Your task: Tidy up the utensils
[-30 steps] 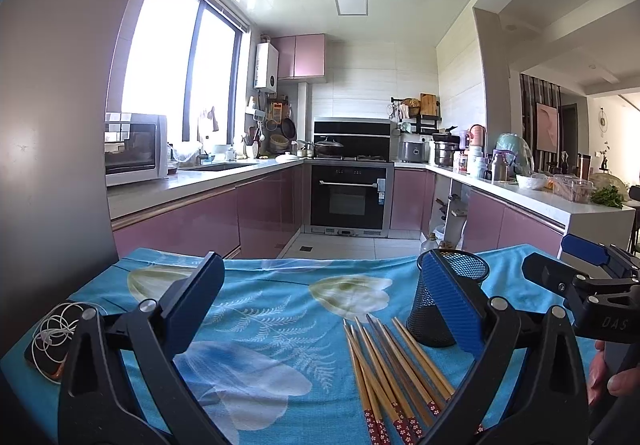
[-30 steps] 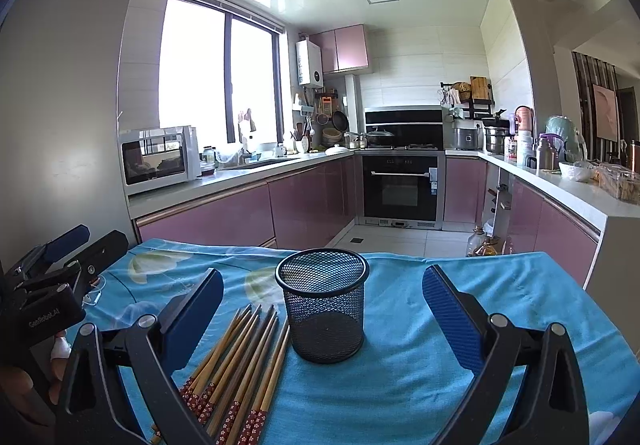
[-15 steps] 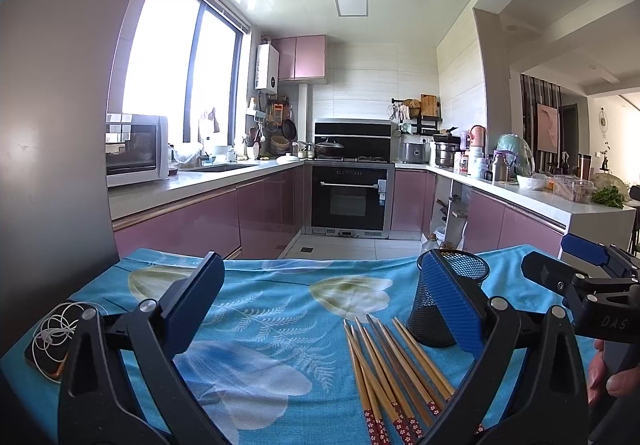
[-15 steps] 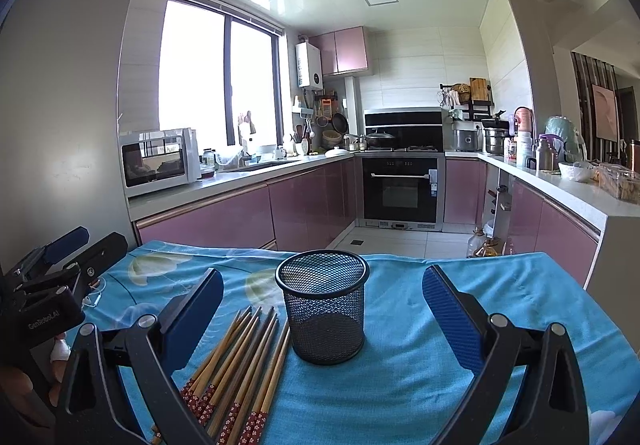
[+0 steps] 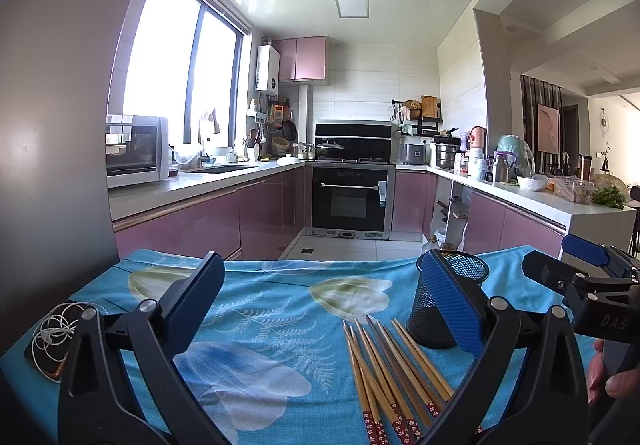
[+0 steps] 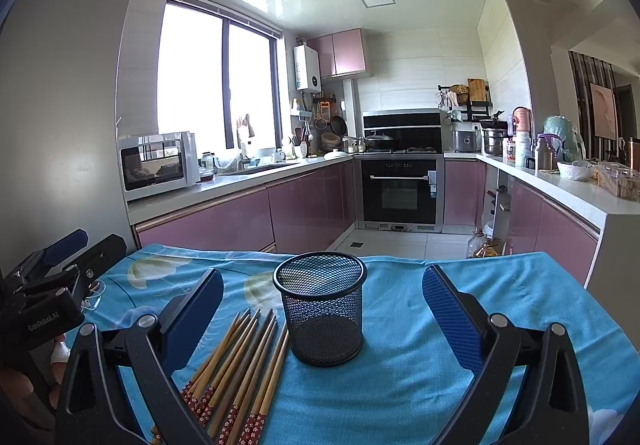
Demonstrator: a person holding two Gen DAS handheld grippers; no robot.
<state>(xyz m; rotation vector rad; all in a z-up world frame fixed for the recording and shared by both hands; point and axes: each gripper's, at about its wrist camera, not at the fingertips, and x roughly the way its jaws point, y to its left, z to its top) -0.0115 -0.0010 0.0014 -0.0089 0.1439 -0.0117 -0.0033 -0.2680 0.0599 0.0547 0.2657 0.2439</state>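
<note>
Several wooden chopsticks (image 5: 390, 369) with red patterned ends lie side by side on the blue floral tablecloth (image 5: 260, 309). An empty black mesh cup (image 6: 321, 307) stands upright just right of them; it also shows in the left wrist view (image 5: 436, 311). My left gripper (image 5: 324, 301) is open and empty, held above the cloth left of the chopsticks. My right gripper (image 6: 322, 317) is open and empty, with the cup between its fingers' line of sight and the chopsticks (image 6: 240, 361) at its lower left.
A phone with a coiled white cable (image 5: 50, 337) lies at the table's left edge. Beyond the table's far edge is a kitchen with pink cabinets, an oven (image 5: 350, 197) and a microwave (image 5: 134, 151). The other gripper shows at the edge of each view.
</note>
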